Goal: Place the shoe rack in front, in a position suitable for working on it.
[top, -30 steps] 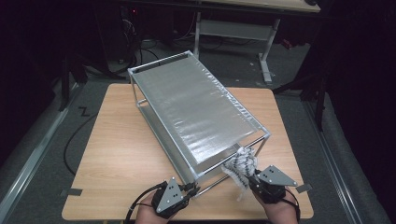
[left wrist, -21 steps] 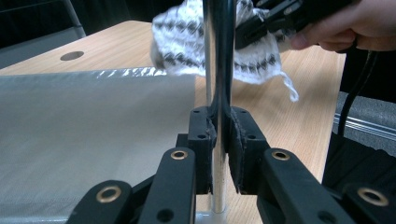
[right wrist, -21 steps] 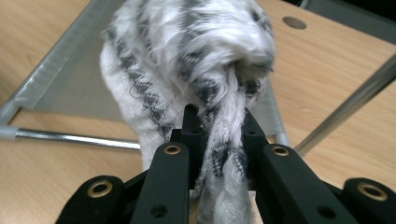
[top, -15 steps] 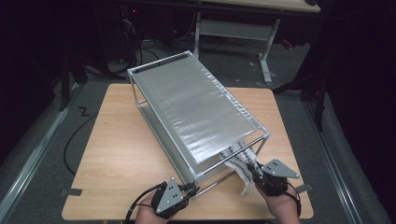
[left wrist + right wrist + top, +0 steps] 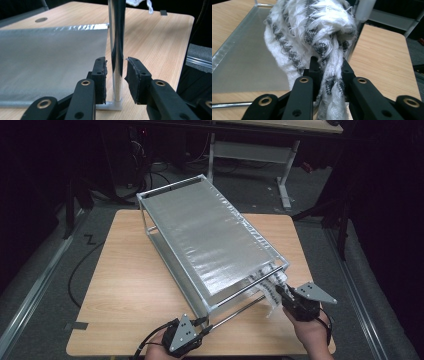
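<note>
From above, I can't make out how far the cloth (image 5: 272,292) reaches into the rack (image 5: 210,240), since the top sheet covers the shelf below. In the right gripper view the cloth runs off the top and bottom edges. In the left gripper view the rack's post (image 5: 117,50) is cut off at the top, and my left claw (image 5: 202,331) is too small from above to judge its gap

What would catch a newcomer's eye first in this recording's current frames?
First, the big metal rack with silvery shelves, set slantwise across the wooden table. Next, the white-and-black fringed cloth at the rack's near right corner, pinched in the right gripper over the lower shelf. Finally, the left gripper at the near corner, its jaws on either side of the shiny upright post with small gaps showing.
</note>
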The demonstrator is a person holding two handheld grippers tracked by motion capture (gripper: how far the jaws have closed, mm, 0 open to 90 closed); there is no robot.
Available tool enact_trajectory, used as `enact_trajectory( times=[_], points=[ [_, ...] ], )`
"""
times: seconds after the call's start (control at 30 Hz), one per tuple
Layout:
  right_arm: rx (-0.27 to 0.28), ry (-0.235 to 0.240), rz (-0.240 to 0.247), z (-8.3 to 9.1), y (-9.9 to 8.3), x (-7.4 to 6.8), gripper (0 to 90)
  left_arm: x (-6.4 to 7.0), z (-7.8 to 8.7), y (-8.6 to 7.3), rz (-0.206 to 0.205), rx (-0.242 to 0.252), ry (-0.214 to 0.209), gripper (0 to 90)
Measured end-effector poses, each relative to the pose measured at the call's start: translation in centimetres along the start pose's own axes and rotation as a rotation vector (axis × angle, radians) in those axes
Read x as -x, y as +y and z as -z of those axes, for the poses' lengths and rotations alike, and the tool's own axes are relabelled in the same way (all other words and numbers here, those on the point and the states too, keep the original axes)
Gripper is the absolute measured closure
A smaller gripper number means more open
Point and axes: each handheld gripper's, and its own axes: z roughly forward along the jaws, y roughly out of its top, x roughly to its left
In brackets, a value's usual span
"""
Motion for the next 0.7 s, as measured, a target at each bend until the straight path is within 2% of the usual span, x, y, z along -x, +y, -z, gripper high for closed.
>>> enact_trajectory(
  times=[0.03,0.17,0.2,0.27,0.3,0.33,0.4,0.43,0.57,0.7],
  points=[
    [0.010,-0.006,-0.007,0.0,0.0,0.2,77.9,0.0,-0.1,-0.1,-0.004,-0.008,0.000,72.9],
    [0.016,-0.005,-0.026,0.2,0.1,0.5,77.9,-0.1,-0.3,0.0,-0.043,-0.054,0.003,78.9],
    [0.020,-0.006,-0.033,0.3,0.1,0.7,77.9,0.2,-0.5,-0.1,0.006,-0.027,-0.004,79.1],
    [0.027,-0.005,-0.038,0.5,0.2,0.7,77.9,0.2,-0.5,-0.1,0.007,-0.025,-0.009,79.4],
    [0.037,-0.005,-0.040,0.7,0.4,0.7,77.9,-0.1,-0.4,0.0,-0.033,-0.044,-0.007,79.4],
    [0.037,-0.005,-0.040,0.7,0.4,0.7,77.9,-0.1,-0.4,0.0,-0.033,-0.044,-0.007,79.4],
    [0.048,-0.006,-0.030,1.0,0.7,0.6,77.9,0.1,-0.5,-0.1,0.004,-0.024,-0.011,79.4],
    [0.061,-0.004,-0.025,1.2,0.9,0.4,77.9,0.2,-0.5,-0.1,0.008,-0.024,-0.011,79.4],
    [0.076,0.002,-0.016,1.6,1.1,-0.1,77.9,0.1,-0.5,-0.1,0.002,-0.027,-0.014,79.3],
    [0.086,0.023,0.005,2.0,1.2,-1.1,78.0,0.2,-0.6,0.0,0.000,-0.026,-0.014,79.3]
  ],
)
